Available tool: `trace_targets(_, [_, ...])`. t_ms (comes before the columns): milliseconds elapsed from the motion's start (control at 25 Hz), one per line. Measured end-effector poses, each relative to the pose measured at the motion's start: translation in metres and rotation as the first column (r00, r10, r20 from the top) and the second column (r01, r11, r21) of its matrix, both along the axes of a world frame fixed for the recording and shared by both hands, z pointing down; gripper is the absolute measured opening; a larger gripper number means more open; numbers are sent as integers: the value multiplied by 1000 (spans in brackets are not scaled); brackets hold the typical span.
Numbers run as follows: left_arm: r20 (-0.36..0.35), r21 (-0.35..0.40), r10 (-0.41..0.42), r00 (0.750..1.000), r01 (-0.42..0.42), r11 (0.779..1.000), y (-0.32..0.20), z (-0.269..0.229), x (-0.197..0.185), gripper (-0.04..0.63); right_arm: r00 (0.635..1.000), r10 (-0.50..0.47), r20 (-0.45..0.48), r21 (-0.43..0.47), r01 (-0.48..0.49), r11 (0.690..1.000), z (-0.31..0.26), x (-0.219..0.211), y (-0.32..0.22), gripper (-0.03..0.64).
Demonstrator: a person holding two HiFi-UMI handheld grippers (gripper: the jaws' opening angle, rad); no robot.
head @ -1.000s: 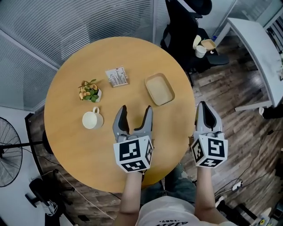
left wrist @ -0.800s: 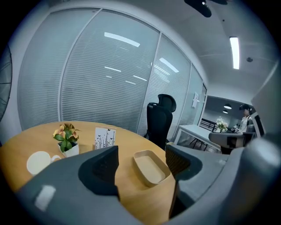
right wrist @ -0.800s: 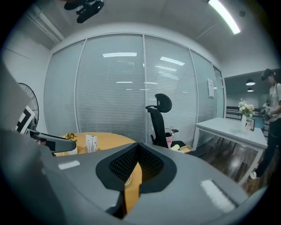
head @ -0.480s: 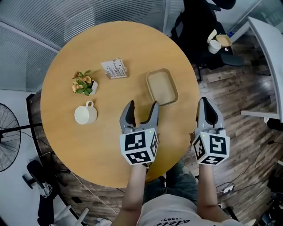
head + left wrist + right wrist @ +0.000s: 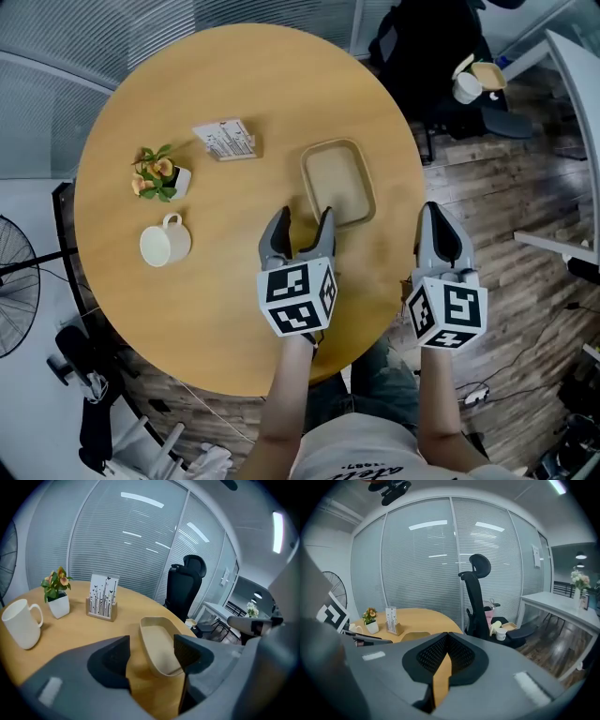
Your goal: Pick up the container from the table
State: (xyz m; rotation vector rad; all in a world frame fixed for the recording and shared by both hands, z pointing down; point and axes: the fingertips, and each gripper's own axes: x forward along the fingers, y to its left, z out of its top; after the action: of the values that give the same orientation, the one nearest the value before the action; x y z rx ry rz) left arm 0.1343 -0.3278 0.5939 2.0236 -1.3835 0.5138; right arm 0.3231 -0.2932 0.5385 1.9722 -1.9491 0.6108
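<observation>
My left claw (image 5: 302,221) hangs open over the round counter (image 5: 234,84). The near end of the shallow beige container (image 5: 339,178) shows between its jaws. The container lies on the counter's right side. My right claw (image 5: 434,212) is closed on nothing, just past the counter's right edge. 1 white mug (image 5: 164,244) stands well to the left.

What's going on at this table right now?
A person holds a gripper in each hand over a round wooden table. The left gripper is open and aimed at the beige container, whose near end sits in the gap between its jaws, not yet clamped. The container rests on the table. The right gripper is shut and empty, off the table's right edge. A mug, plant and card holder sit apart.
</observation>
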Motion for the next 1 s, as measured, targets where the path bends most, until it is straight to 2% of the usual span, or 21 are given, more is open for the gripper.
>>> trace_targets(200, [-11,-52,-33,999,32,998,-5,20,5,289,1000,-24,8,-18,24,1000,14,-2,-7,25])
trace_targets(440, [1,-98,-56,998,56,994,-6,39,3,186,998,-49,27,-31,50,998,25,-7,-14,25])
trace_targets(880, [15,-136,-31,999,33,990,-4,53,15,35,997,-64,38,-38,65,997,30,-5,-14,25])
trace_targets(1000, [28,-134,-33,999,37,990,-5,53,13,20,997,-67,38,-32,68,997,28,-4,-16,25])
